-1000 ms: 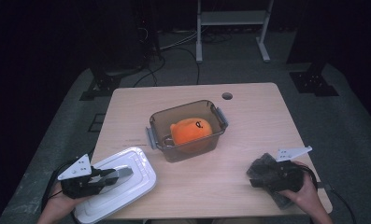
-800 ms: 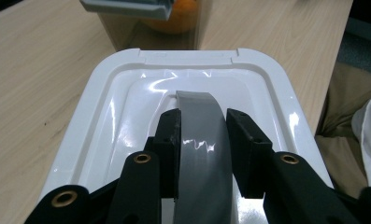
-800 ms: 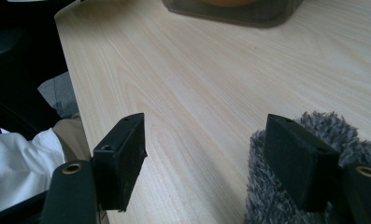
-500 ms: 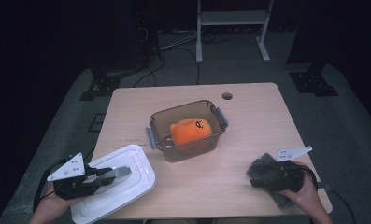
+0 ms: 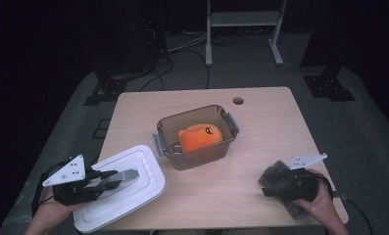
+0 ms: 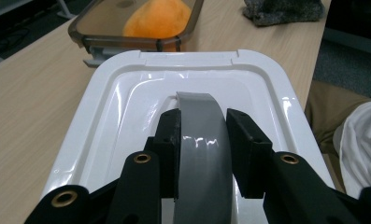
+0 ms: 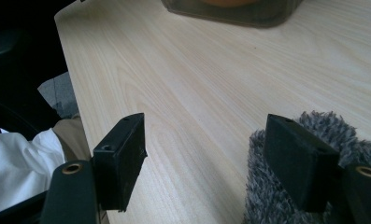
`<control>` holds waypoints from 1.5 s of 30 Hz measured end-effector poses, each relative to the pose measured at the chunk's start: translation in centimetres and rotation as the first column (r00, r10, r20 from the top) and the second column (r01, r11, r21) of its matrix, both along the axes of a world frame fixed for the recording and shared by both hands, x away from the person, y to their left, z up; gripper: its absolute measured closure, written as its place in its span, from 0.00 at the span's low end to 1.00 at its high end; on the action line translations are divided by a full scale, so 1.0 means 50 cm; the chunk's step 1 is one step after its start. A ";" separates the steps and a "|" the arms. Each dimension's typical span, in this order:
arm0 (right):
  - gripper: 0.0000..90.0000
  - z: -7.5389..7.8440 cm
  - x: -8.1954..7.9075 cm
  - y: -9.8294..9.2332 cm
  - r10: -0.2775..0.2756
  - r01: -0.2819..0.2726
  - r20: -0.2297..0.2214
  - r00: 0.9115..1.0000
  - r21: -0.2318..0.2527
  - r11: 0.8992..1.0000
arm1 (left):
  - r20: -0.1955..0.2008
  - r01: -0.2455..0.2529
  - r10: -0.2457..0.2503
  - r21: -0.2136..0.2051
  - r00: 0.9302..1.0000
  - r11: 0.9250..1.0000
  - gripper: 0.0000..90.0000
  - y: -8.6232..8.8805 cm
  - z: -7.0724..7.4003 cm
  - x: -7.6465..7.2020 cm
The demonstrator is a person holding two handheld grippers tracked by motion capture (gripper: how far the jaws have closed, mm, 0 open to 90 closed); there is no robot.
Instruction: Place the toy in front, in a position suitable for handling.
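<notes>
A: Big stuff first. Wooden table [image 5: 260, 147], same as a second ago. Brown see-through container [image 5: 196, 137] sits mid-table with the orange plush [image 5: 201, 138] inside, neither has moved.

B: White lid [image 5: 133, 188]?

A: That's the change. It's at the table's front left corner, and its near edge now hangs farther over the table edge than before; it looks tilted and lifted. In the left gripper view it fills the foreground, container just past its far edge.

B: Left gripper [image 6: 203, 135]?

A: Jaws clamped on the lid's grey handle [image 6: 199, 135], one pad on each side. It has come up and toward the person since the earlier frame.

B: Right gripper [image 7: 230, 158]?

A: Jaws wide apart, nothing pinched, unmoved at the front right. Grey fuzzy cloth [image 7: 286, 186] lies against its one jaw.
</notes>
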State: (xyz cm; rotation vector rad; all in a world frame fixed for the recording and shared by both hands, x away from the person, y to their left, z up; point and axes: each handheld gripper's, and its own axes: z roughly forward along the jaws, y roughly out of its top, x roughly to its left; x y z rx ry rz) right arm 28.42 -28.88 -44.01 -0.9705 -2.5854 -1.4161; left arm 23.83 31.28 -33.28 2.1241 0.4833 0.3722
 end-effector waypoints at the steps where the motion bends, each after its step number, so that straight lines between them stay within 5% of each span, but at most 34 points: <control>1: 0.32 0.000 0.000 0.000 0.000 0.000 -0.001 1.000 -0.001 1.000 | 0.000 0.000 0.000 0.000 1.000 1.000 0.74 0.000 0.000 0.000; 17: 0.32 0.000 0.004 -0.001 0.001 -0.001 -0.006 1.000 0.010 1.000 | 0.007 0.019 -0.018 -0.032 1.000 0.999 0.74 -0.028 0.044 0.030; 29: 0.32 0.001 0.006 -0.006 -0.002 0.003 -0.006 1.000 0.020 1.000 | 0.024 0.053 -0.052 -0.029 0.998 0.998 0.74 -0.070 0.089 0.079; 45: 0.32 0.000 0.008 -0.010 0.000 0.001 -0.008 1.000 0.028 1.000 | 0.001 0.064 -0.064 -0.031 0.998 0.997 0.74 -0.115 0.107 0.130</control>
